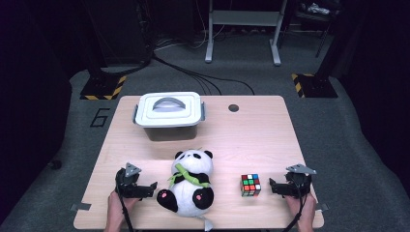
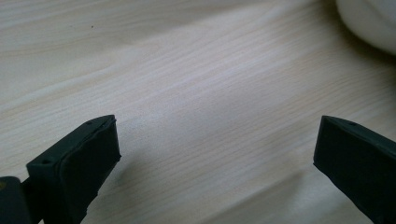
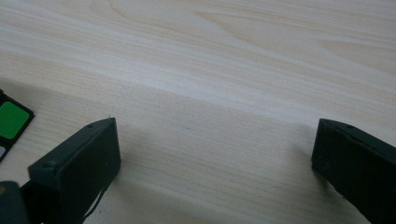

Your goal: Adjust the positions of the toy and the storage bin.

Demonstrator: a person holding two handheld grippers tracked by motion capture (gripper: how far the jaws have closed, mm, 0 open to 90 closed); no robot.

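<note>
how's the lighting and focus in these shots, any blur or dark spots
High view: the table is evenly lit, the room behind it nearly black; the panda and cube look soft. Left gripper view: wood grain sharp mid-frame, the white plush at top right blurred. Right gripper view: the jaws cast soft shadows; the cube's green sticker is clear.

Tabletop [image 1: 251,130]: pale wood grain, one dark round hole [image 1: 234,108] near the far edge. Storage box [image 1: 168,115]: grey, white clip-on lid with curved handle, at far left of centre. Floor [image 1: 348,125]: grey carpet, black cables [image 1: 203,77], two hazard-striped stand bases [image 1: 102,88].
</note>
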